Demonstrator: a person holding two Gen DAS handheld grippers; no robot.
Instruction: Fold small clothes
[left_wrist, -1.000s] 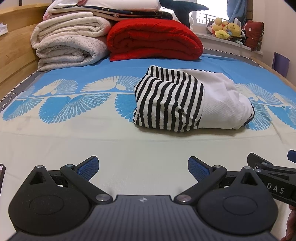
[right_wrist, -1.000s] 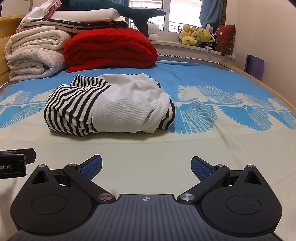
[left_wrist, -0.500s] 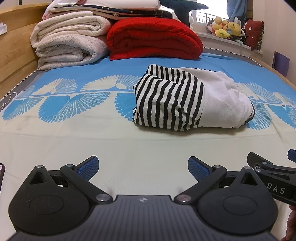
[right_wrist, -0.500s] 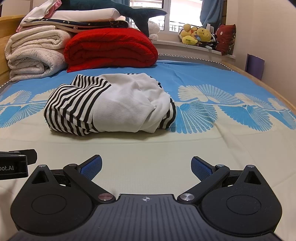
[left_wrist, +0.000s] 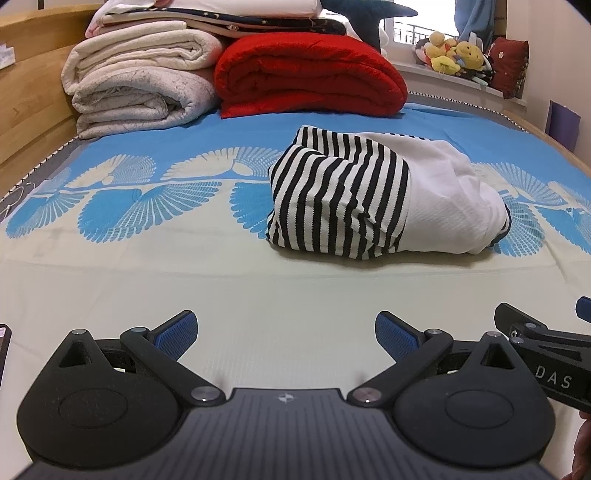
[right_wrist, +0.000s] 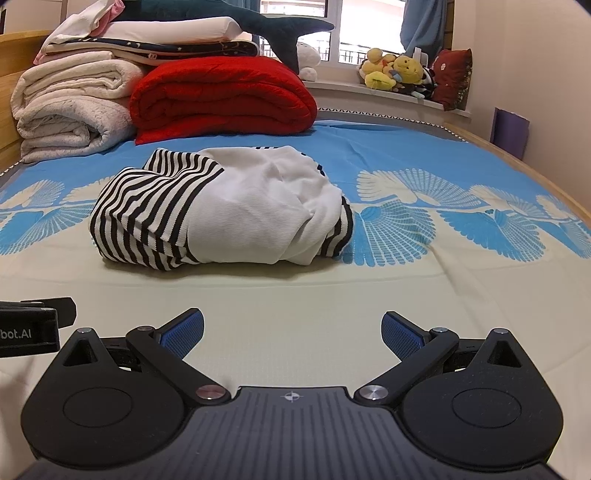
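Observation:
A small garment (left_wrist: 384, 199), white with black-and-white striped parts, lies bunched in a thick bundle on the bed; the right wrist view shows this garment (right_wrist: 229, 214) left of centre. My left gripper (left_wrist: 286, 332) hovers low over the bed, well short of the bundle, open and holding nothing. My right gripper (right_wrist: 291, 332) sits beside it at the same distance, also open and empty. The right gripper's body (left_wrist: 546, 354) pokes into the left wrist view at the right edge.
A red folded blanket (left_wrist: 310, 74) and stacked cream blankets (left_wrist: 140, 85) fill the head of the bed. Soft toys (right_wrist: 399, 70) line the windowsill. A wooden bed frame (left_wrist: 29, 96) runs along the left. The blue-and-cream bedspread (left_wrist: 147, 266) lies flat around the bundle.
Both views have crept very slightly toward the garment; both grippers stay open and the bundle has not moved.

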